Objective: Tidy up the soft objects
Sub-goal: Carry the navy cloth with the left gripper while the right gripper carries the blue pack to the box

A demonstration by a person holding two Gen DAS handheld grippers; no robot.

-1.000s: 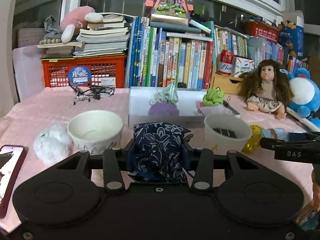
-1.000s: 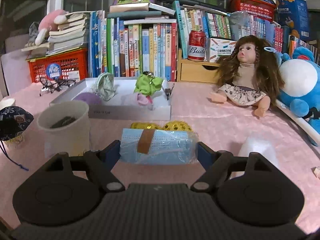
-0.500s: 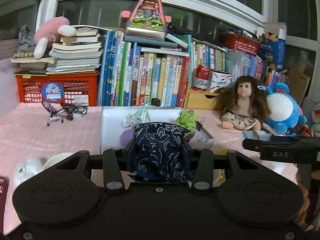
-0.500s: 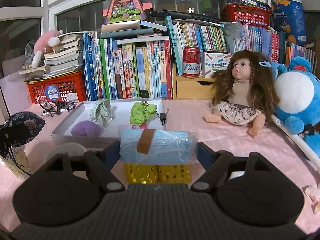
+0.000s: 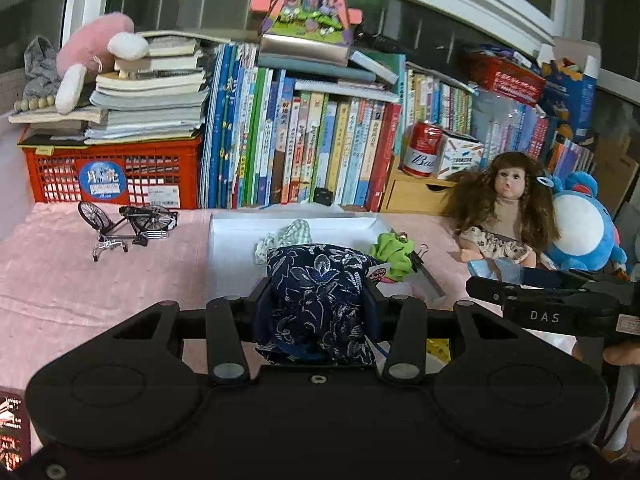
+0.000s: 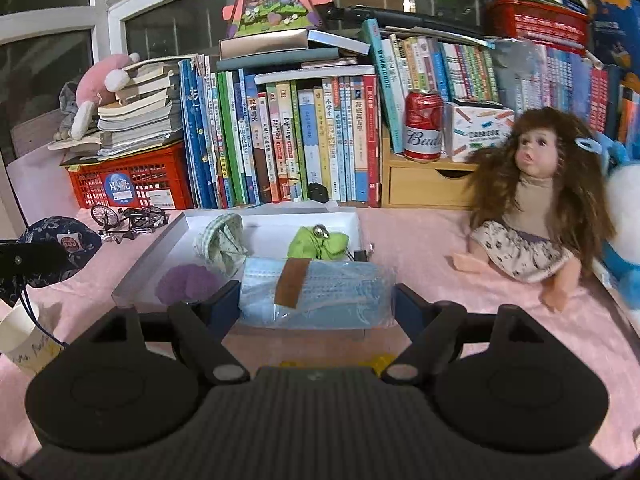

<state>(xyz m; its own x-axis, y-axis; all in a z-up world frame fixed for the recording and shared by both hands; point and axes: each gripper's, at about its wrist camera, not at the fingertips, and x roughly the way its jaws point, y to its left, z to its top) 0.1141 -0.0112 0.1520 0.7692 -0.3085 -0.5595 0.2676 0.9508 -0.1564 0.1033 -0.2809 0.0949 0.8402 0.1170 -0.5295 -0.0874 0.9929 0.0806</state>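
Observation:
My left gripper (image 5: 316, 304) is shut on a dark blue floral cloth pouch (image 5: 316, 296) and holds it above the near edge of the white tray (image 5: 240, 228). My right gripper (image 6: 316, 300) is shut on a blue pack of face masks (image 6: 316, 296), held over the tray's (image 6: 168, 236) near right part. In the tray lie a checked cloth (image 6: 222, 246), a green soft toy (image 6: 320, 242) and a purple soft ball (image 6: 188, 284). The right gripper (image 5: 552, 304) shows at the right of the left wrist view; the pouch (image 6: 56, 244) shows at the left of the right wrist view.
A row of books (image 5: 304, 152) and a red crate (image 5: 112, 176) line the back. A doll (image 6: 540, 208) and a blue plush (image 5: 584, 224) sit at the right. A small bicycle model (image 5: 124, 224) lies left of the tray. A paper cup (image 6: 24, 340) stands near left.
Both grippers have risen and moved forward toward the white tray, each still holding its object. The cups and white fluffy ball have dropped out of the left view.

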